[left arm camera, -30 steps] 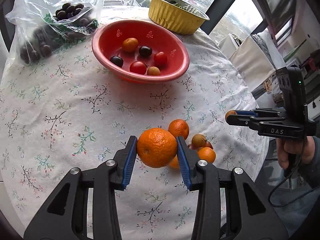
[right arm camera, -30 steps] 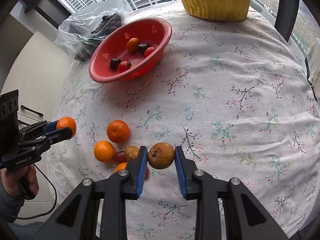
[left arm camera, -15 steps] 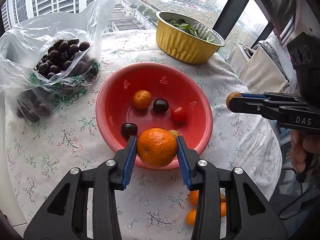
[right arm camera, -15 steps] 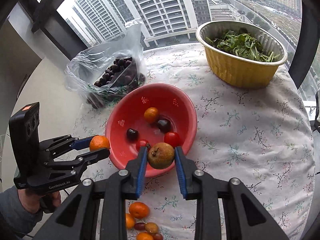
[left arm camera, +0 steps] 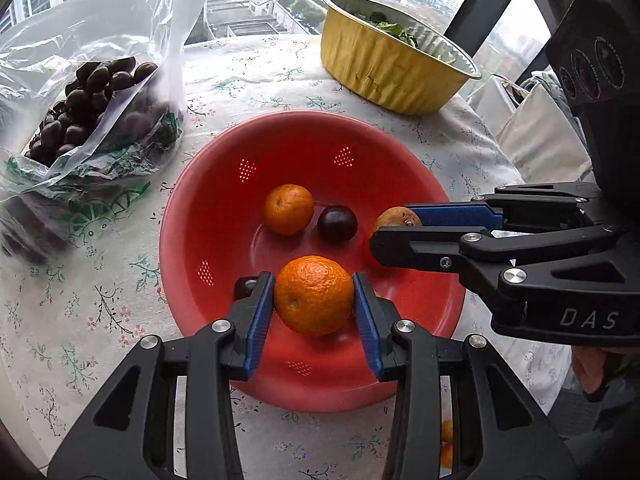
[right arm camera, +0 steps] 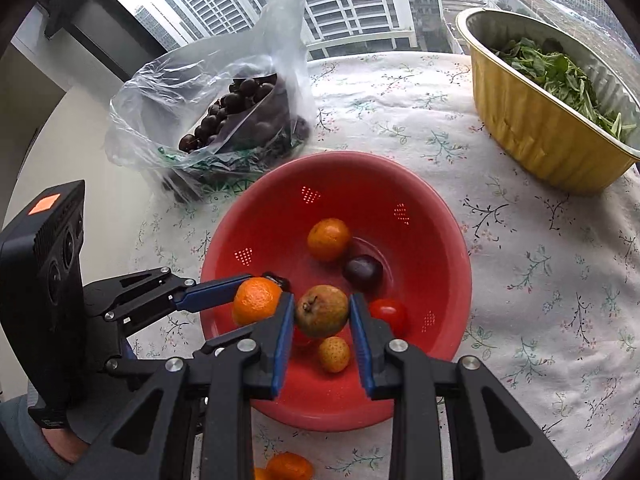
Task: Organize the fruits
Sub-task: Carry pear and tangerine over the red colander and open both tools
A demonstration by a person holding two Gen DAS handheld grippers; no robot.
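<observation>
hanging above the red colander bowl [left arm camera: 192, 216], a round dimpled orange [left arm camera: 314, 294] sits pinched between the blue pads of the left tool [left arm camera: 314, 304], its stem dimple turned toward the camera. just to its right, the right tool [right arm camera: 322, 320] is clamped on a small brownish pear-like fruit [right arm camera: 322, 310], whose short dark stem points up and to the left in the right wrist view. both fruits hover over the bowl's inside, near its front half. down in the smooth plastic bowl, which has patches of tiny drain holes, lie a small mandarin [right arm camera: 329, 239], a dark plum [right arm camera: 363, 272], a cherry tomato [right arm camera: 387, 313] and a pale speckled little fruit [right arm camera: 334, 354]. the bowl stands on a round worktop [right arm camera: 540, 280] covered with a white cloth printed with twigs and flowers. behind it slumps a crinkled clear plastic bag [right arm camera: 208, 92] of dark glossy fruit, and to the right a ribbed gold foil tub [right arm camera: 532, 132] of leafy greens. tall windows behind show high-rise blocks.
</observation>
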